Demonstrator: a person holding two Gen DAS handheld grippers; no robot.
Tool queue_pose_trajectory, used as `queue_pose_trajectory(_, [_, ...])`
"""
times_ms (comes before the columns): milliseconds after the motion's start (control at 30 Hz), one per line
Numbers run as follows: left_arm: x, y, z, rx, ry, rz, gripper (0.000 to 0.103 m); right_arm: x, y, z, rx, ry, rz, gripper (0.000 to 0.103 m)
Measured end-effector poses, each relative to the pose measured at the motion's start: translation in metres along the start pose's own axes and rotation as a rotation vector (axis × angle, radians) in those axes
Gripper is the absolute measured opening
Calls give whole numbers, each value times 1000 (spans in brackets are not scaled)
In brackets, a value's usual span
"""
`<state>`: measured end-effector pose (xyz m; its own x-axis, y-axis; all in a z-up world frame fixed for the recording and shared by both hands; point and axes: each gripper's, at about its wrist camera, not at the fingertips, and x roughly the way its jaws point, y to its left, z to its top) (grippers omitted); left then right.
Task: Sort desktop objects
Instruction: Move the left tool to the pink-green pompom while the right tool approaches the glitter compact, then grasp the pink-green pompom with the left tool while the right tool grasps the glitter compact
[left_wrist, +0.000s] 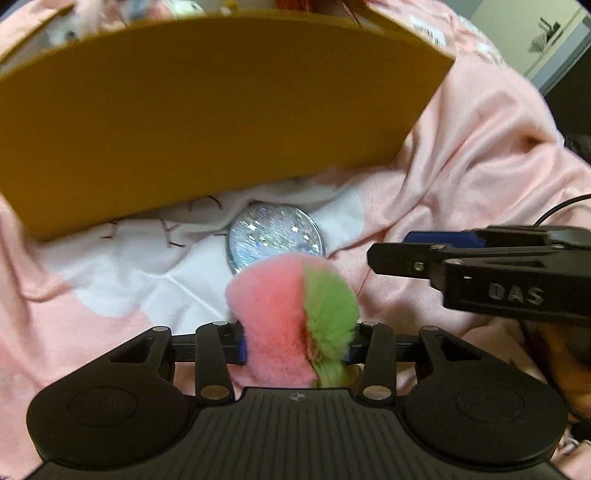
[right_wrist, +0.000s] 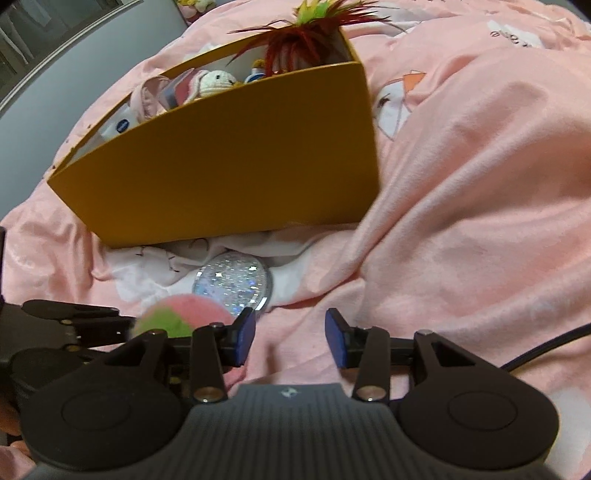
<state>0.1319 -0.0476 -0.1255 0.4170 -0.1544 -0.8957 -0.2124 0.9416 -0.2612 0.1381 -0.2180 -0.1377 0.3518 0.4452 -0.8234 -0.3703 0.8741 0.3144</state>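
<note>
While filling the left gripper's (left_wrist: 297, 341) jaws, the pompom (left_wrist: 293, 321) touches both.

Yellow box (right_wrist: 229, 162) on pink bedding (right_wrist: 461, 184), toys and red feathers (right_wrist: 295, 40) inside, glittery round disc (right_wrist: 234, 286) just below box, pink-green pompom (right_wrist: 181, 317) lower left of box, right gripper (right_wrist: 290, 341) jaws apart, nothing between

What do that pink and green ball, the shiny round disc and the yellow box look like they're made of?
Ball: soft plush or faux fur, judging by its fuzzy, matte pile.
Disc: probably glass or clear plastic over glitter; it sparkles with tiny stars and has a thin metallic-looking rim.
Box: likely cardboard; thin, flat, matte yellow walls with crisp edges.
</note>
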Motion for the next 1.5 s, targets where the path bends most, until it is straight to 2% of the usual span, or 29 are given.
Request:
queue_pose_trajectory(167, [-29,22,2,-85,-86,47,48,7,4,15,35,22,78,43])
queue_pose_trajectory(233, [-32,36,6,-124,-96,57,48,14,6,21,45,40,94,43])
queue_pose_trajectory(400, [-15,55,10,-217,-67,73,49,41,5,28,89,117,112,43])
queue_pose_trajectory(533, [2,61,14,-239,-42,95,49,61,0,26,130,168,123,44])
queue_pose_trajectory(733, [19,69,18,-263,-2,79,50,84,-6,30,159,200,184,56])
queue_pose_trajectory(967, [27,73,22,-270,13,78,51,93,1,31,105,198,219,57])
queue_pose_trajectory(1167, [25,72,22,-270,8,86,51,78,5,27,84,164,209,39])
queue_pose_trajectory(1333, [24,71,21,-272,4,90,51,52,26,25,-38,103,204,23])
queue_pose_trajectory(1400, [24,71,22,-270,5,92,51,49,31,25,-68,94,235,16])
queue_pose_trajectory(1433, [24,71,22,-271,4,94,50,48,34,24,-66,102,272,15])
queue_pose_trajectory(1500, [23,72,21,-276,0,88,50,48,46,23,-97,106,264,14])
